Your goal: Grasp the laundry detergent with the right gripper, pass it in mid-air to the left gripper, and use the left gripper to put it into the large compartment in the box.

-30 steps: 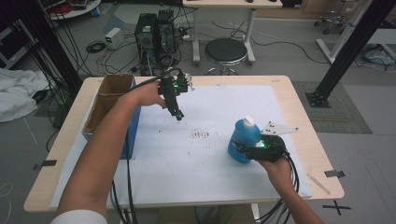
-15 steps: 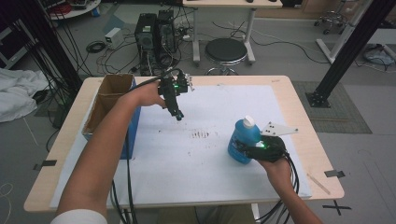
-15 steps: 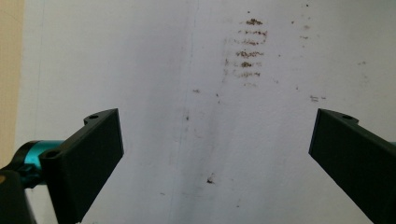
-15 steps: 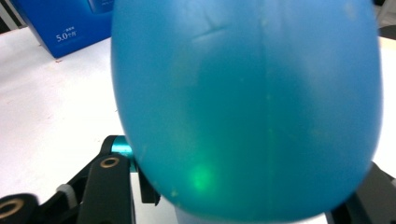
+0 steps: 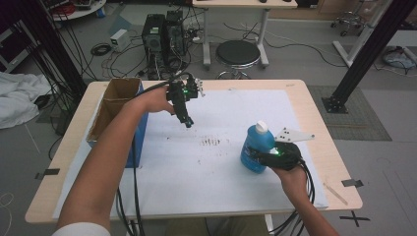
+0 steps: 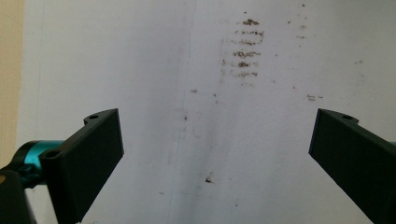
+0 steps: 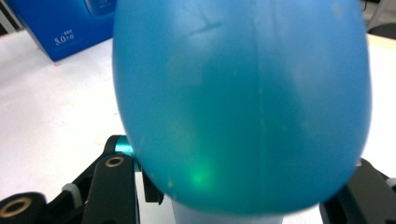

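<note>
Gripping blue bottle (image 5: 256,147): right gripper (image 5: 268,156) low, fingers just closed.

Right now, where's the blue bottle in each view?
High view: blue bottle right of centre on the white sheet, gripped by the right hand-held gripper.
Right gripper view: close up, centre.
Left gripper view: not in it.
Shared landmark: the white sheet.
</note>
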`<state>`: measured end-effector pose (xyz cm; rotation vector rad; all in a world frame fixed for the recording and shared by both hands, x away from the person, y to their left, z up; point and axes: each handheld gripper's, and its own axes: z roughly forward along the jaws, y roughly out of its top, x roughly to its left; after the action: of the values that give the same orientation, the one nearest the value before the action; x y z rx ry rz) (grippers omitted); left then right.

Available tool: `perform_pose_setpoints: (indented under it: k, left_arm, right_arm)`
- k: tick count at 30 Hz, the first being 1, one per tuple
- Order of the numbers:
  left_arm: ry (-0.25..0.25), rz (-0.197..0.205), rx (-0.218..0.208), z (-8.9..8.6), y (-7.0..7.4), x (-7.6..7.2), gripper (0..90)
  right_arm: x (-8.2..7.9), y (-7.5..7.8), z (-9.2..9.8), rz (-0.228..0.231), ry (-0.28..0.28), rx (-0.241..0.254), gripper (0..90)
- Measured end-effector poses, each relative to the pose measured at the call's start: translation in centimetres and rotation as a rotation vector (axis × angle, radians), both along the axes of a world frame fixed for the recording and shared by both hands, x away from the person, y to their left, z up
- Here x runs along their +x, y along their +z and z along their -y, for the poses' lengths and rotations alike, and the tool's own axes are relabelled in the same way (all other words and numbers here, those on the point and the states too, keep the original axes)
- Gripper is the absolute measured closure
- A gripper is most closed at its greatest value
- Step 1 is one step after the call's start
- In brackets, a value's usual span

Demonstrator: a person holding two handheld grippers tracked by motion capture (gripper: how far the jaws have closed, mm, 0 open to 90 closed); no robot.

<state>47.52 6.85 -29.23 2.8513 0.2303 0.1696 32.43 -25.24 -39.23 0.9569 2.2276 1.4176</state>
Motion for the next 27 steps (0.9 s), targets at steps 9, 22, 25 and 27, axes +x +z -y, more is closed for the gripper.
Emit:
perform_pose_setpoints:
  k: [9, 22, 25, 27]
  left_arm:
    - [-0.007, -0.003, 0.0, 0.2, 1.1, -1.6, 2.9]
    - [-0.046, -0.007, 0.01, 1.3, 3.0, -5.4, 2.9]
    - [-0.037, -0.012, 0.0, 1.4, 3.4, -5.9, 2.9]
    - [-0.038, -0.023, 0.0, 1.3, 3.7, -6.3, 2.9]
  right_arm:
    - [0.2, 3.2, 0.6, 0.018, 0.091, -0.03, 43.9]
    - [1.6, 8.0, 1.3, 0.019, 0.318, -0.044, 43.8]
    - [2.2, 8.1, 1.3, 0.009, 0.352, -0.04, 43.8]
    - [2.5, 8.1, 1.4, 0.001, 0.38, -0.021, 43.9]
